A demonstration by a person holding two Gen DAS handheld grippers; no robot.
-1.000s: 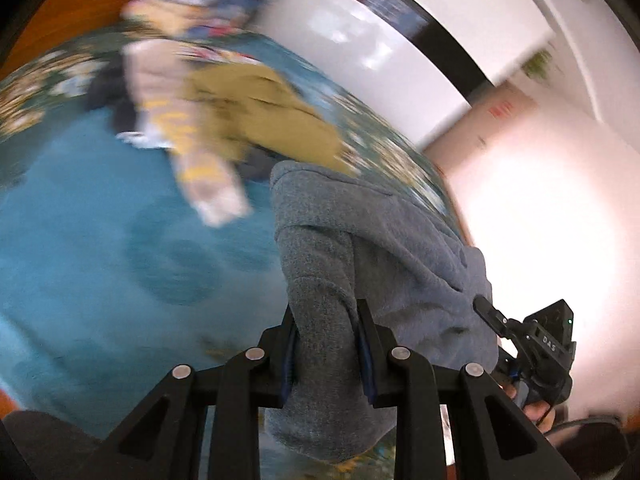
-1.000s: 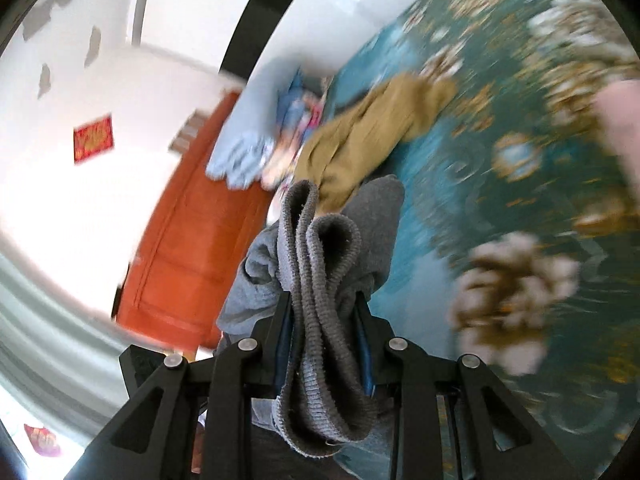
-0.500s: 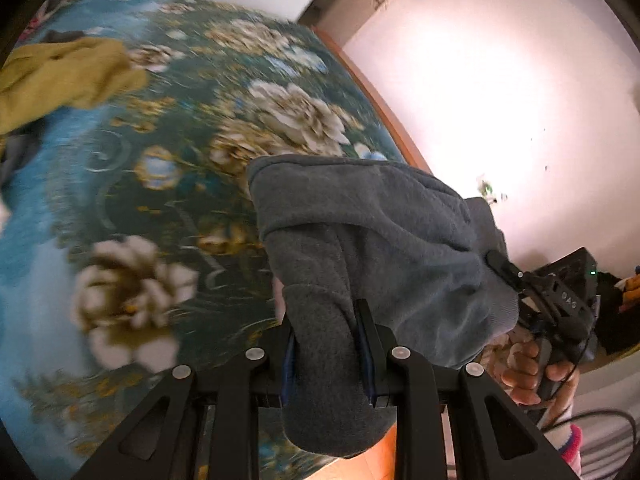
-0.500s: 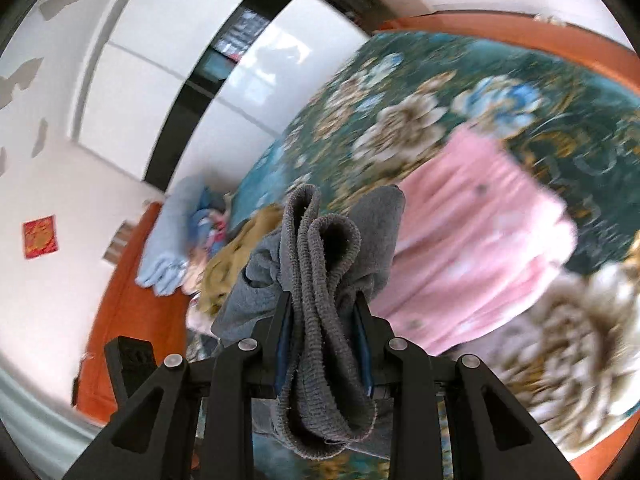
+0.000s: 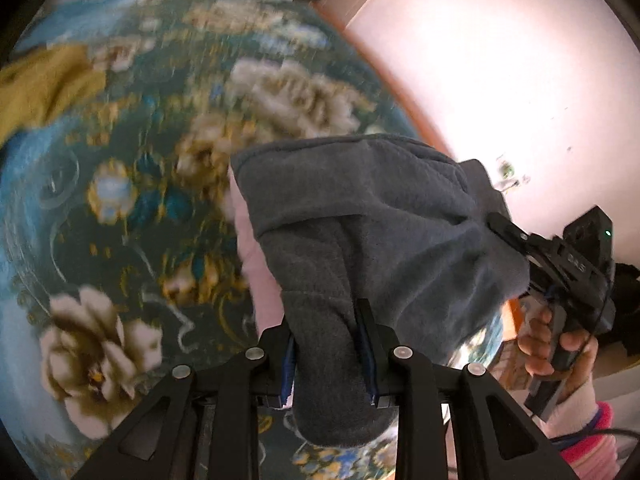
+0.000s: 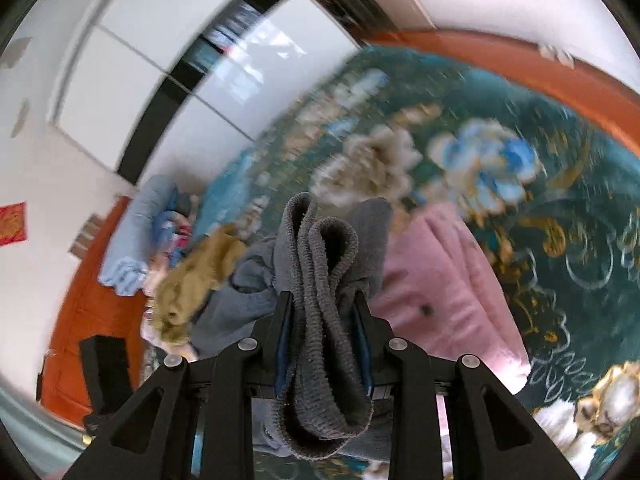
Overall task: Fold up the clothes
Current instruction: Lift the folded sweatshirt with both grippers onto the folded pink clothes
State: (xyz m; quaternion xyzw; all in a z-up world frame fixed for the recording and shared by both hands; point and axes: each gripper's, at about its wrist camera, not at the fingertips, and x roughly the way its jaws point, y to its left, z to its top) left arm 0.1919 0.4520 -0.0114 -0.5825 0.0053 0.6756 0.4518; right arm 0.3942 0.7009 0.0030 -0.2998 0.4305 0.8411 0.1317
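A folded grey fleece garment (image 5: 360, 216) hangs between my two grippers above a bed. My left gripper (image 5: 326, 354) is shut on one end of it. My right gripper (image 6: 322, 340) is shut on a bunched, ribbed grey edge (image 6: 320, 280) of the same garment; it also shows in the left wrist view (image 5: 512, 236), held in a hand. A folded pink garment (image 6: 444, 292) lies on the bed just beyond and beneath the grey one; a strip of it shows in the left wrist view (image 5: 252, 256).
The bed has a teal floral cover (image 5: 120, 208) (image 6: 540, 208). A mustard garment (image 6: 192, 280) (image 5: 44, 84) and a pile of light blue and patterned clothes (image 6: 136, 240) lie at its far side. An orange bed frame (image 6: 500, 64), white wardrobe doors (image 6: 132, 64) and a pale wall (image 5: 500, 60) surround it.
Both grippers have swung with the grey garment across the bed and now hold it closer over the pink garment. Their hold is unchanged.
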